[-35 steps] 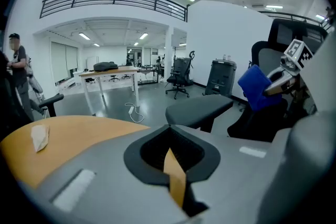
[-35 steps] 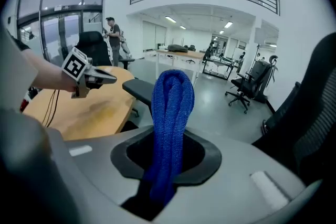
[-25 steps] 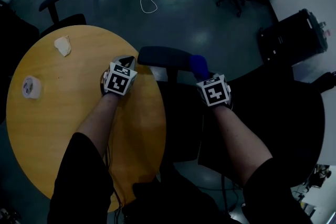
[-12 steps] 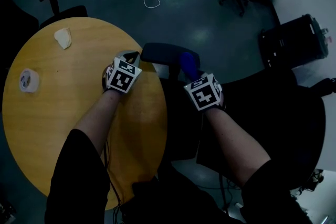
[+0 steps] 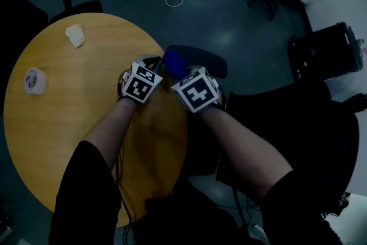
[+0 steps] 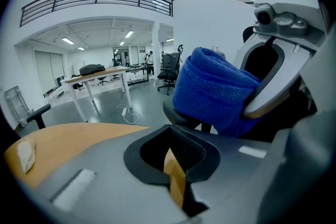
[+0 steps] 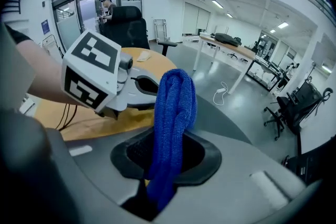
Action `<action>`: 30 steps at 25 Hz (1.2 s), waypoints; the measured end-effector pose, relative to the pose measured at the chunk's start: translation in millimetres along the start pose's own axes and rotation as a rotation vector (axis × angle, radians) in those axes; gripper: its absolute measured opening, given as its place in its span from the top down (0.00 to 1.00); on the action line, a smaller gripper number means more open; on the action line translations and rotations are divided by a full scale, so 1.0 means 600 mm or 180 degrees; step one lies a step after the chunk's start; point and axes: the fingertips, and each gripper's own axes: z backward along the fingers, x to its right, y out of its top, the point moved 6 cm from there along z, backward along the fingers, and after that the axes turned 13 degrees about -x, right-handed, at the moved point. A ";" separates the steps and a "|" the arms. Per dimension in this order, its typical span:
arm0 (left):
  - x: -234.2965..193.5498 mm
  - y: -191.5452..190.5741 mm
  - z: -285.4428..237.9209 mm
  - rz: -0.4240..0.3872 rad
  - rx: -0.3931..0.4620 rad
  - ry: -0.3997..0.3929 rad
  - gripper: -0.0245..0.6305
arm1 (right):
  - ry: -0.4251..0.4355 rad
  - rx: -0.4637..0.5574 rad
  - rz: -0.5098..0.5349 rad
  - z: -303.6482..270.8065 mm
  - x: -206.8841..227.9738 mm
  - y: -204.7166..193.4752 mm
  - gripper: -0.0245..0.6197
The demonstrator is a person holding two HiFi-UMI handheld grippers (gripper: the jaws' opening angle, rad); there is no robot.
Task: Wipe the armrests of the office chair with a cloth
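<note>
Cloth (image 5: 174,63) clamped in right gripper (image 5: 182,76), shifted left along armrest (image 5: 205,60) since 1 s ago, now just beside left gripper (image 5: 151,61), jaws together, empty.

1. The head view looks steeply down from above the person. It takes in the round table (image 5: 63,123), the armrest (image 5: 203,60), both forearms and a wide stretch of floor beyond.
2. The left gripper view sits low on the left gripper (image 6: 176,186) and faces along its jaws over the table edge into the hall. The cloth (image 6: 212,89) looms close at its right.
3. The right gripper view rides the right gripper (image 7: 157,186), angled leftward over the table, with the cloth just before the lens.
4. All three views share the cloth and the table. Each gripper view shows the other gripper nearby.
</note>
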 end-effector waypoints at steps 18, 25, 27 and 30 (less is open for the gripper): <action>-0.012 0.013 -0.003 0.0254 0.0195 -0.0103 0.94 | -0.0712 -0.0011 -0.0394 0.121 0.281 -0.118 0.82; -0.012 0.017 -0.010 0.0259 0.0178 -0.0108 0.94 | -0.0710 -0.0346 -0.0102 0.051 0.299 -0.143 0.82; -0.013 0.016 -0.012 0.0247 0.0170 -0.0104 0.94 | -0.0724 -0.0355 -0.0045 0.041 0.294 -0.130 0.82; -0.014 0.013 -0.013 0.0260 0.0172 -0.0097 0.94 | -0.0709 -0.0337 -0.0026 0.035 0.298 -0.118 0.82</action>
